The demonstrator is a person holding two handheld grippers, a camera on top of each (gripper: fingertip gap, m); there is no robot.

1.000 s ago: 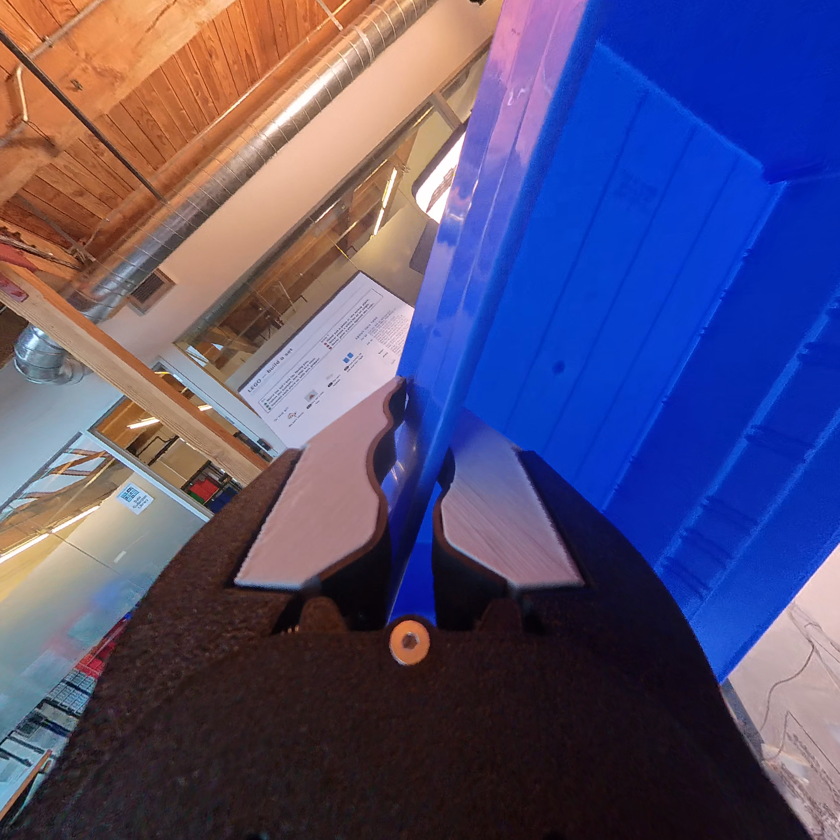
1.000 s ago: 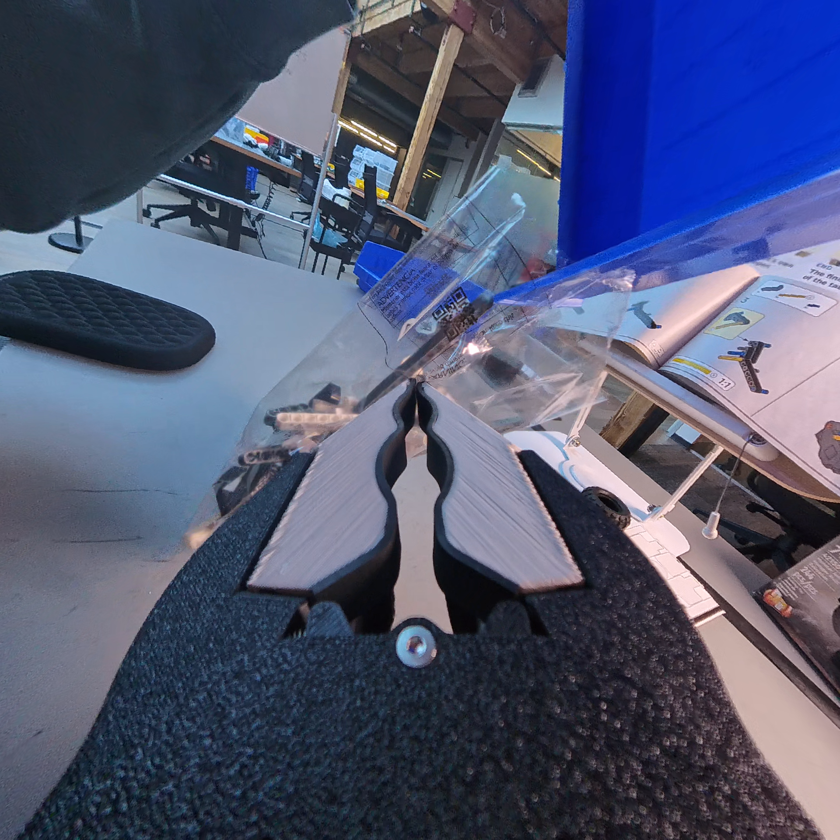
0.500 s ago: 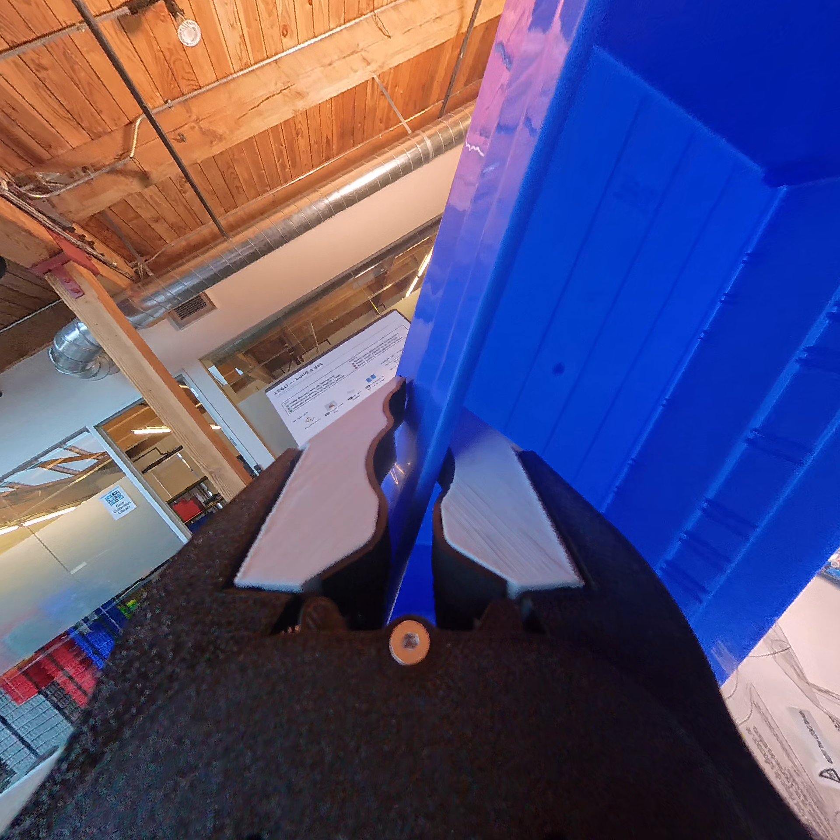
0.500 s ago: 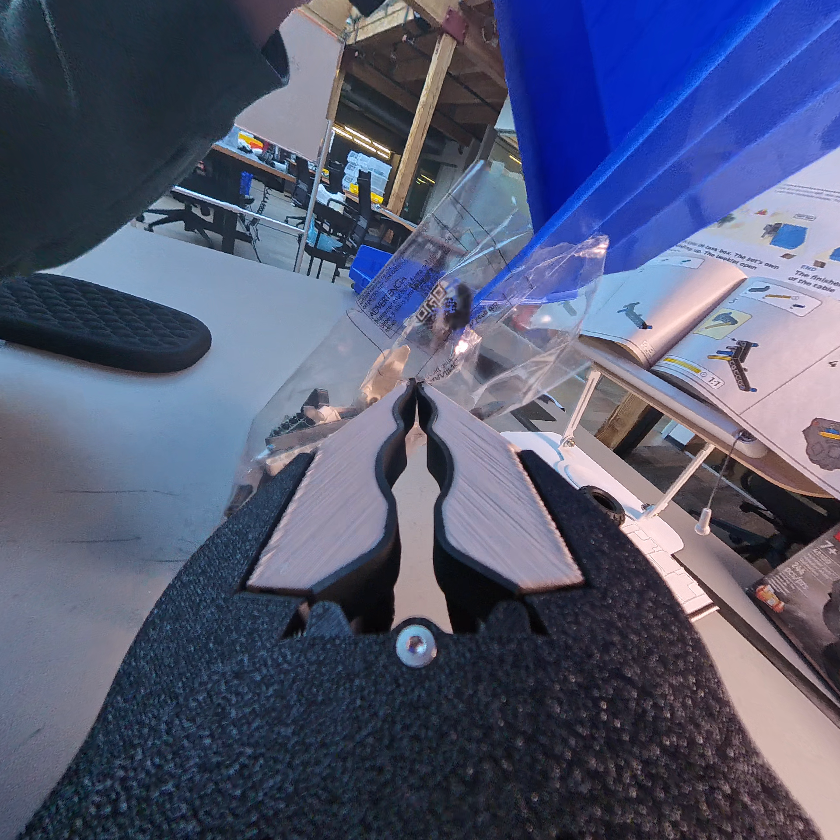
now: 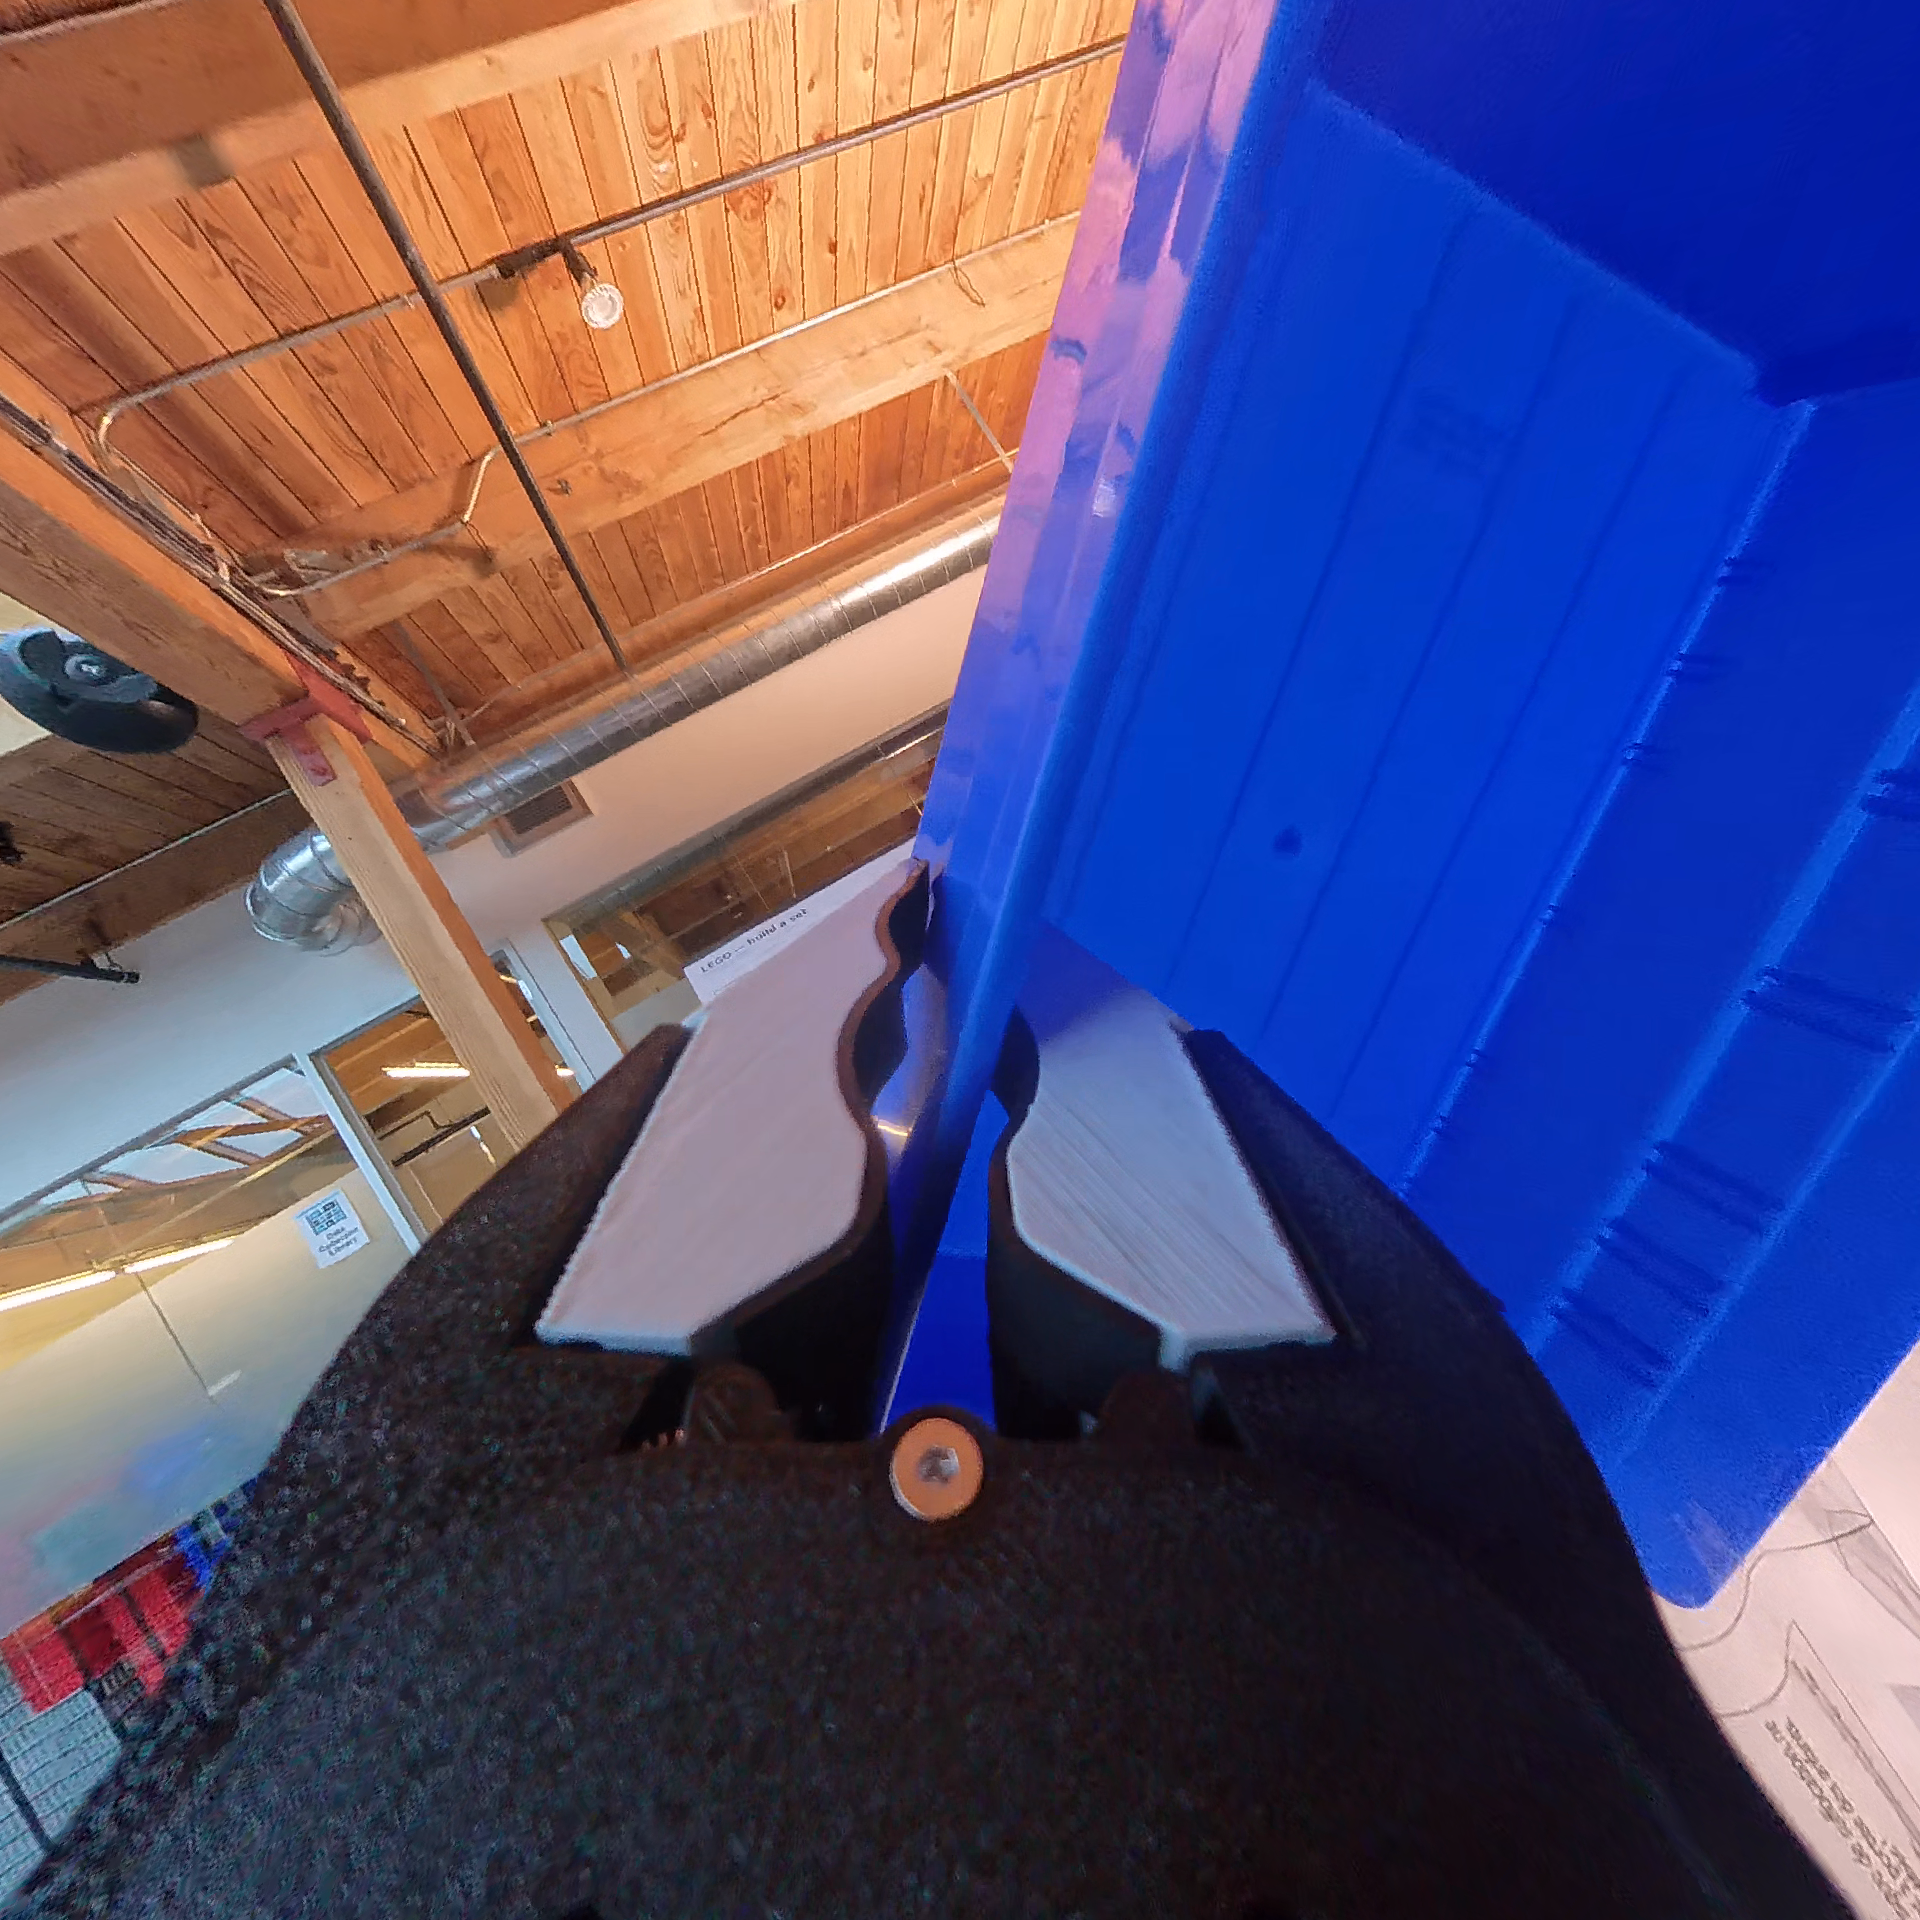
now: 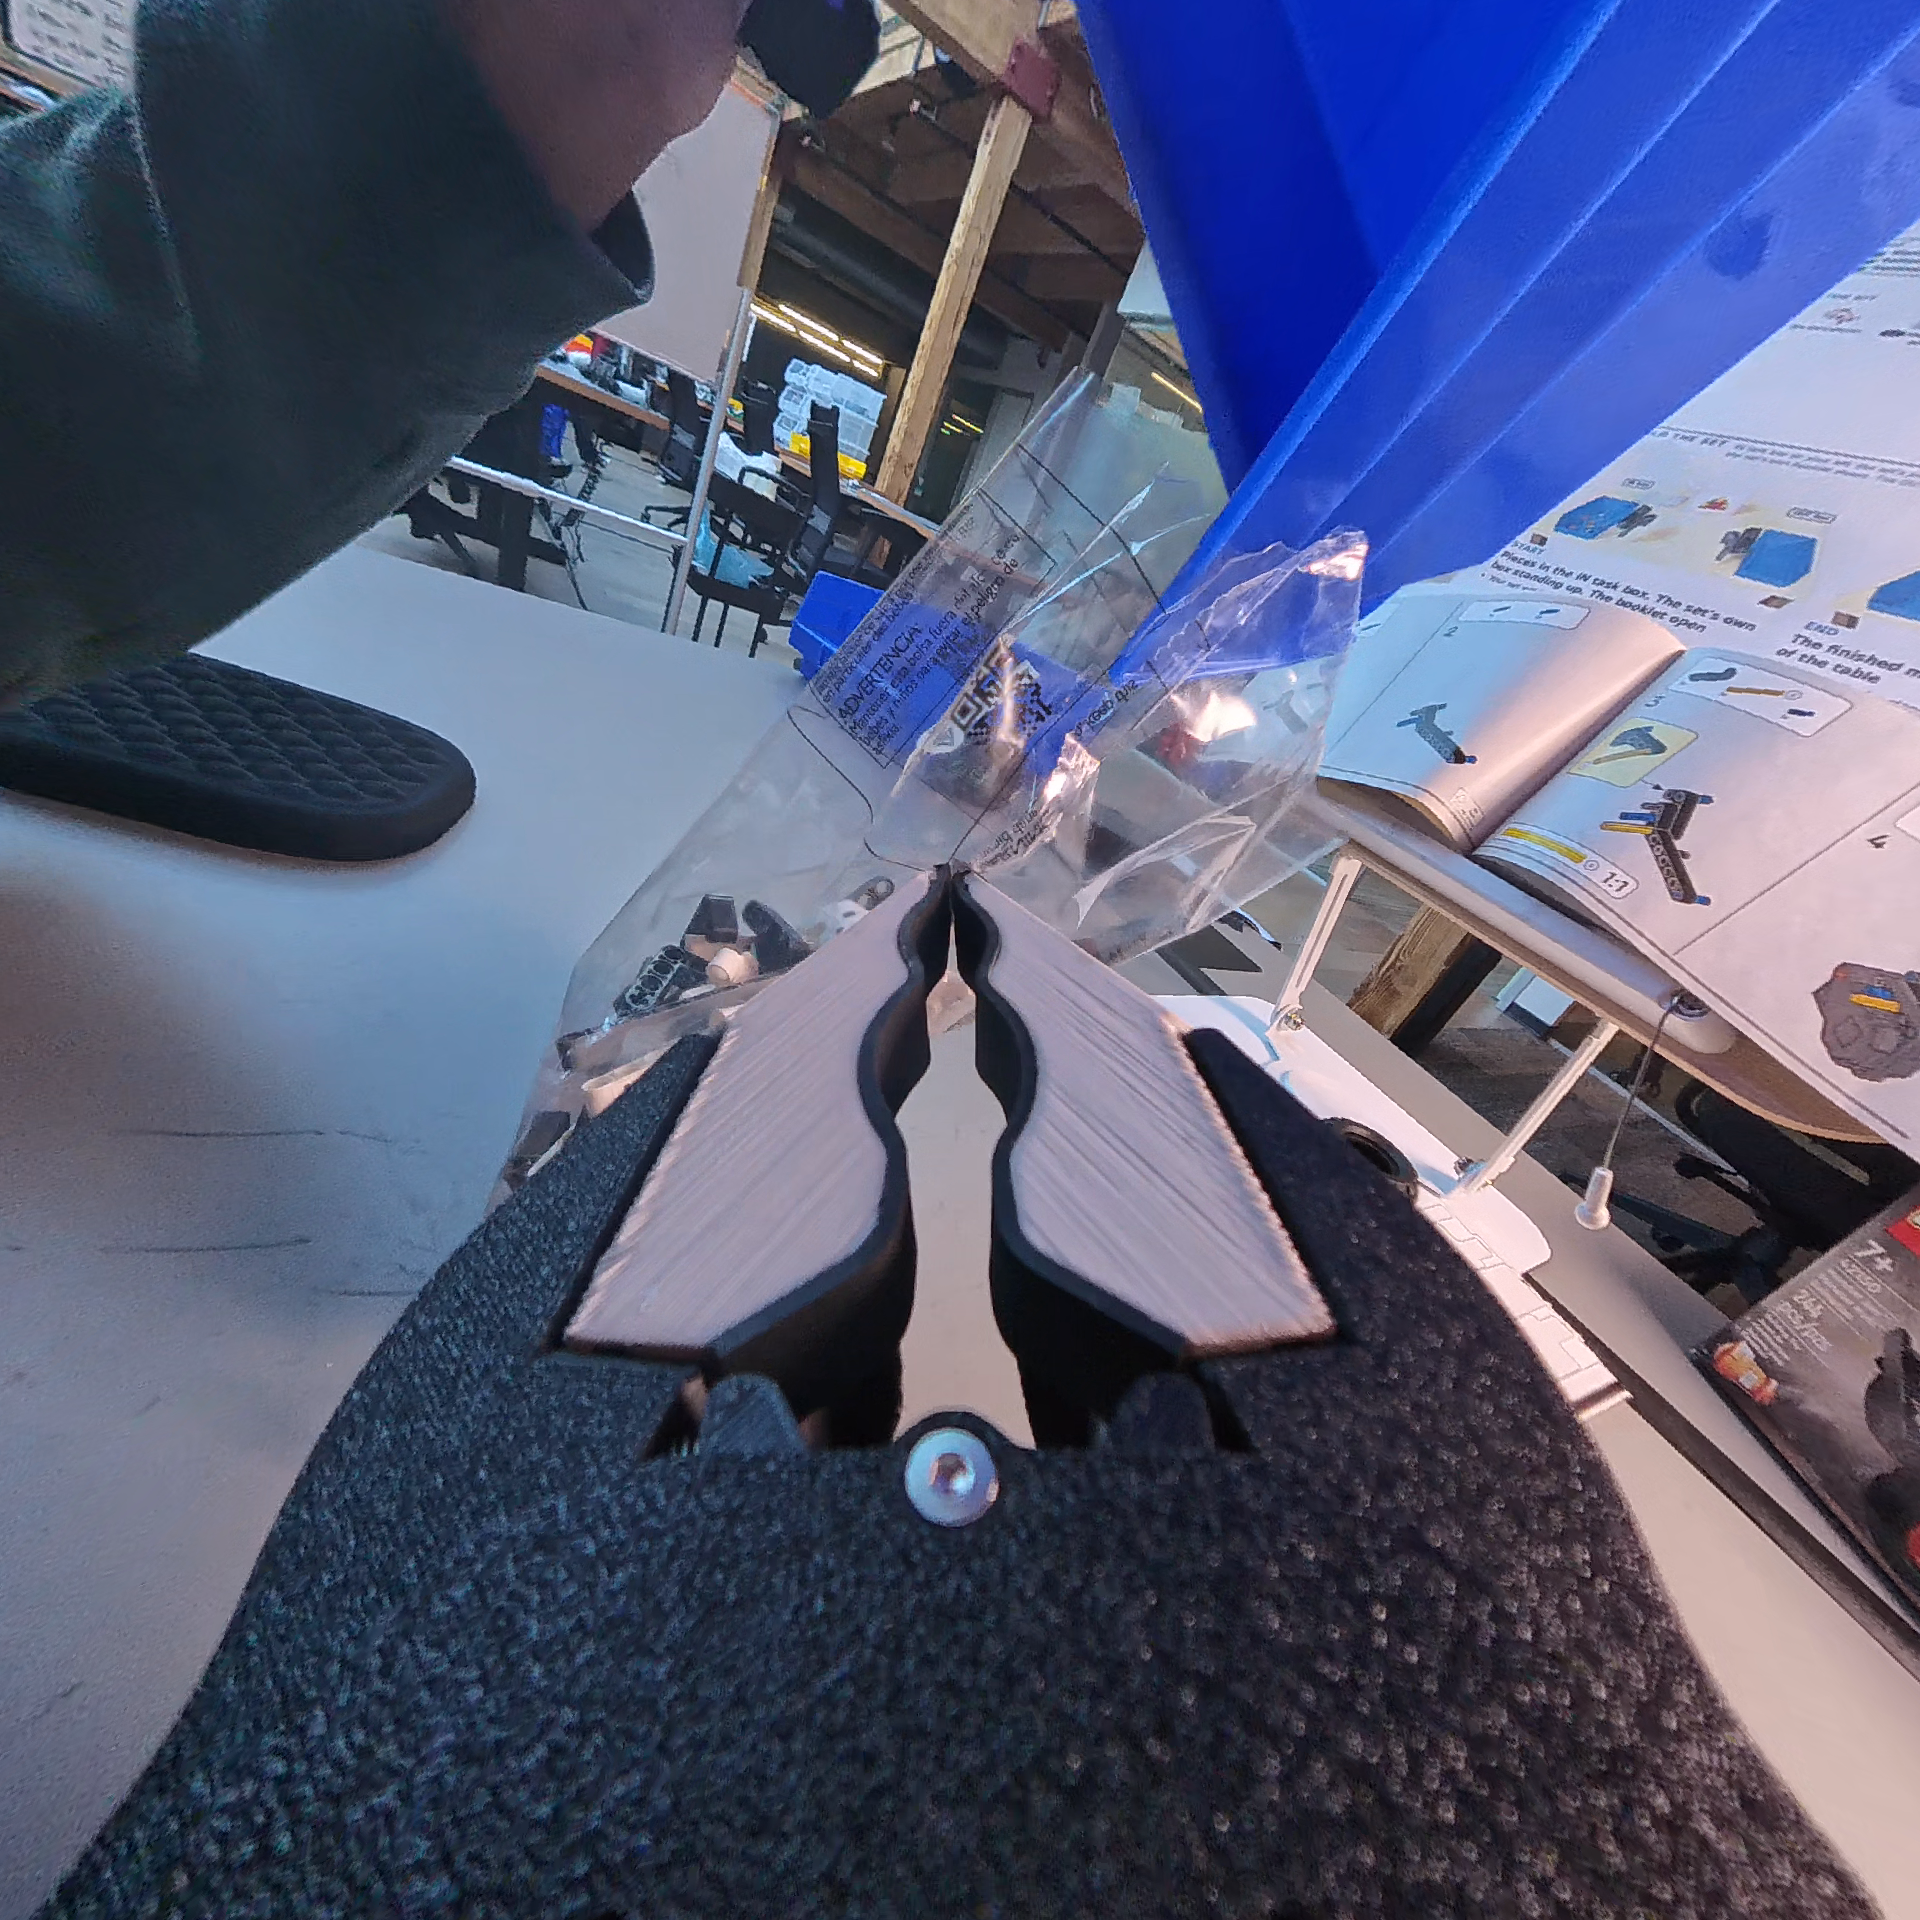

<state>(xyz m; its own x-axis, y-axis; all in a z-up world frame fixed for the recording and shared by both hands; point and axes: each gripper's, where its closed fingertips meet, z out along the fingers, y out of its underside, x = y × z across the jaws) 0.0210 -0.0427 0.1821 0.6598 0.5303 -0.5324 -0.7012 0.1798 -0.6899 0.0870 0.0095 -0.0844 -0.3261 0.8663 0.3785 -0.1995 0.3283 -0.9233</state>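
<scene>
Left gripper [image 5: 961,935]: fingers clamped on blue bin [image 5: 1455,727] wall. Right gripper [image 6: 951,883]: fingertips pinched together on clear parts bag [image 6: 1039,707], held above worktop [image 6: 260,1039].

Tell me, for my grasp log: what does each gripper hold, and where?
Left gripper: blue plastic bin, by its wall edge. Right gripper: clear plastic bag, by a pinched fold.

Hand-held gripper [image 6: 950,883] pinching clear plastic bag [image 6: 1049,717] of small parts, blue bin [image 6: 1455,208] above
</scene>
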